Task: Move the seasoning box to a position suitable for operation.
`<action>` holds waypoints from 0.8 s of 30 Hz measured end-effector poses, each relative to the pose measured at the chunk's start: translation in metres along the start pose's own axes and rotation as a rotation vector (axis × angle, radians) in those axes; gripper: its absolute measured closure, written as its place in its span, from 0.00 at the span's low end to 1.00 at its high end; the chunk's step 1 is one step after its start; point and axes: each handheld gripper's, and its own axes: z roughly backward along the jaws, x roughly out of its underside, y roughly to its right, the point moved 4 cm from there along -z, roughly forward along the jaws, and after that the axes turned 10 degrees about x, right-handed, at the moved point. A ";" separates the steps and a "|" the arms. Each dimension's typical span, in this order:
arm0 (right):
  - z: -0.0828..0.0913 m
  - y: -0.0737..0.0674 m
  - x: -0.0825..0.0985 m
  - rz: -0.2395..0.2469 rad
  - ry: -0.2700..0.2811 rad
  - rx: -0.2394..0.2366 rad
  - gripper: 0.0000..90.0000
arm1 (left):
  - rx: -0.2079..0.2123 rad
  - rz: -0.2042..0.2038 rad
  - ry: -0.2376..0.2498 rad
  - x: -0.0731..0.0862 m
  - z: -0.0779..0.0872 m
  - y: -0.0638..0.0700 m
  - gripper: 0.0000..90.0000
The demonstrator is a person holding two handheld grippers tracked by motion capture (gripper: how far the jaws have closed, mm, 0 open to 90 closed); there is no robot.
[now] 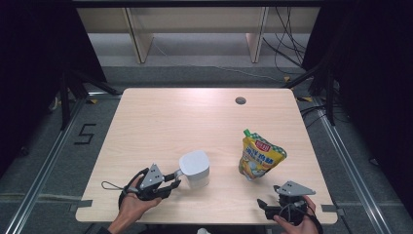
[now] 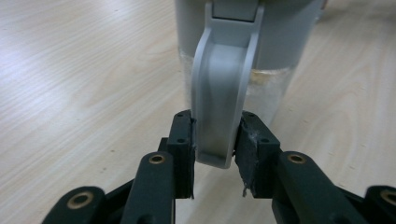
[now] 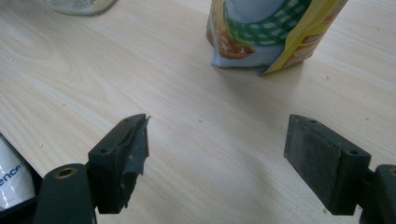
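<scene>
A white lidded jug (image 1: 195, 168) with a clear lower body stands near the front left of the wooden table (image 1: 195, 117). Its grey handle (image 2: 224, 93) points toward my left gripper (image 1: 176, 179), whose pads (image 2: 183, 140) press on both sides of the handle's lower end; this gripper (image 2: 215, 154) is shut on it. A yellow stand-up pouch (image 1: 260, 156) with a green cap stands upright at the front right. My right gripper (image 1: 270, 195) sits near the front edge, a short way in front of the pouch (image 3: 275, 32), open with bare table between its fingers (image 3: 217, 149).
A round cable hole (image 1: 240, 101) sits at the table's far side. The jug's base (image 3: 79, 4) shows at the upper left of the right gripper view. A white printed object (image 3: 9, 179) lies below the table's front edge. Cables and wooden shelving stand beyond the table.
</scene>
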 end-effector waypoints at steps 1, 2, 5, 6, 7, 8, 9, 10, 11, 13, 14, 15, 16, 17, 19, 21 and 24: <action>0.000 0.000 0.000 0.004 0.003 -0.001 0.26 | -0.023 0.013 -0.006 0.000 0.000 -0.002 0.75; 0.000 0.000 0.000 0.004 0.002 0.000 0.26 | -0.026 0.032 0.004 0.000 -0.001 -0.004 0.75; -0.001 -0.001 0.000 -0.005 -0.004 -0.009 0.26 | -0.054 0.023 0.011 -0.001 -0.003 -0.009 0.76; 0.000 -0.001 0.000 -0.009 -0.008 -0.011 0.26 | -0.049 0.025 0.010 -0.002 -0.004 -0.011 0.77; -0.001 -0.002 0.000 -0.009 -0.008 -0.017 0.26 | -0.057 0.010 0.007 -0.002 -0.004 -0.013 0.77; 0.000 -0.001 0.000 -0.010 -0.009 -0.012 0.26 | -0.045 0.002 0.012 -0.002 -0.005 -0.014 0.77; 0.000 -0.001 0.000 -0.009 -0.008 -0.011 0.26 | -0.044 -0.003 0.007 -0.002 -0.005 -0.015 0.77; 0.000 -0.001 0.000 -0.009 -0.008 -0.011 0.26 | -0.036 -0.003 0.017 -0.002 -0.006 -0.016 0.77; -0.001 -0.001 0.000 -0.002 0.004 -0.002 0.26 | -0.033 -0.007 0.016 -0.003 -0.006 -0.016 0.77; -0.001 -0.001 0.000 -0.002 0.003 -0.003 0.26 | -0.014 -0.014 0.019 -0.003 -0.007 -0.014 0.77; -0.001 -0.001 0.000 -0.001 0.003 -0.003 0.26 | -0.010 -0.010 0.020 -0.003 -0.008 -0.012 0.77; -0.001 -0.001 0.000 -0.001 0.003 -0.003 0.26 | -0.004 -0.024 0.013 -0.004 -0.009 -0.011 0.77; -0.001 -0.001 0.000 -0.001 0.004 -0.003 0.26 | 0.008 -0.027 0.013 -0.004 -0.010 -0.009 0.77; -0.001 -0.001 0.000 -0.001 0.004 -0.003 0.26 | 0.017 -0.036 0.017 -0.005 -0.011 -0.007 0.77; -0.001 -0.001 0.000 -0.001 0.004 -0.004 0.26 | 0.041 -0.049 0.020 -0.006 -0.013 -0.001 0.77; 0.000 -0.002 0.000 -0.011 -0.007 -0.013 0.26 | 0.062 -0.069 0.020 -0.007 -0.015 0.005 0.77; -0.001 -0.002 0.000 -0.012 -0.004 -0.025 0.26 | 0.104 -0.083 0.021 -0.008 -0.018 0.014 0.77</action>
